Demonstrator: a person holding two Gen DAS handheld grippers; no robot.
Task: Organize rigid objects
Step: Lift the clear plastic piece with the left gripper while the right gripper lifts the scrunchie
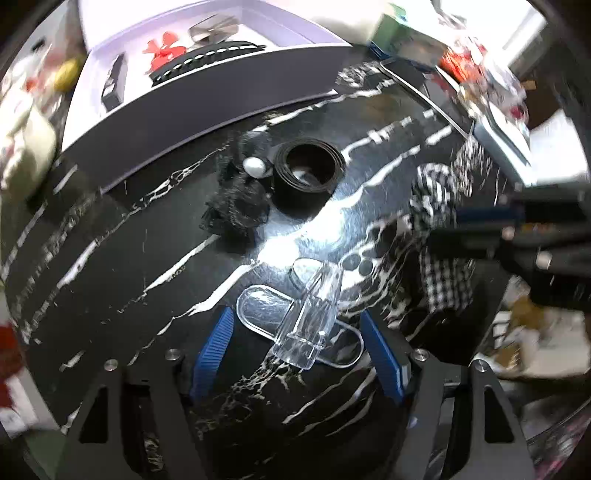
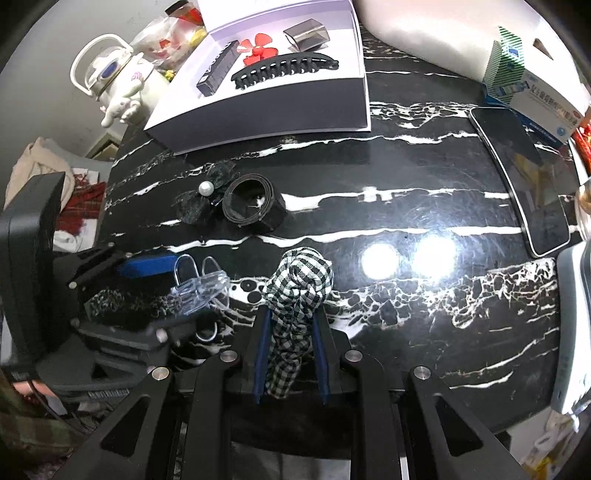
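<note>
While the right gripper (image 2: 290,332) holds the black-and-white checked cloth (image 2: 299,280) pinched between its narrow jaws, the left gripper (image 1: 295,354) stands over a clear plastic hair clip (image 1: 306,317) with its jaws wide. The blue pads (image 1: 216,347) sit either side of the clip with a visible gap, not pressing it; the clip lies on the black marble counter (image 1: 110,266). Right wrist view shows the same clip (image 2: 199,290) just left of the checked cloth, with the left gripper's blue pad (image 2: 147,266) beside it.

Cloth bundle hangs out past the right fingertips, its far end resting on or just over the counter; cannot tell which.

Further back on the counter: a black fabric bow with a pearl (image 2: 207,190), touching a black oval ring-shaped clip (image 2: 251,203). Behind them a white tray box (image 2: 258,110) holds a long black toothed claw clip (image 2: 284,68), a red flower clip (image 2: 256,46), a grey-brown rectangular clip (image 2: 306,35) and a black bar clip (image 2: 218,74).

Right side of the counter: a dark phone (image 2: 524,177) lying flat, a medicine carton (image 2: 546,107) behind it. A white kettle-shaped toy (image 2: 114,77) sits at the left rear, off the tray.
</note>
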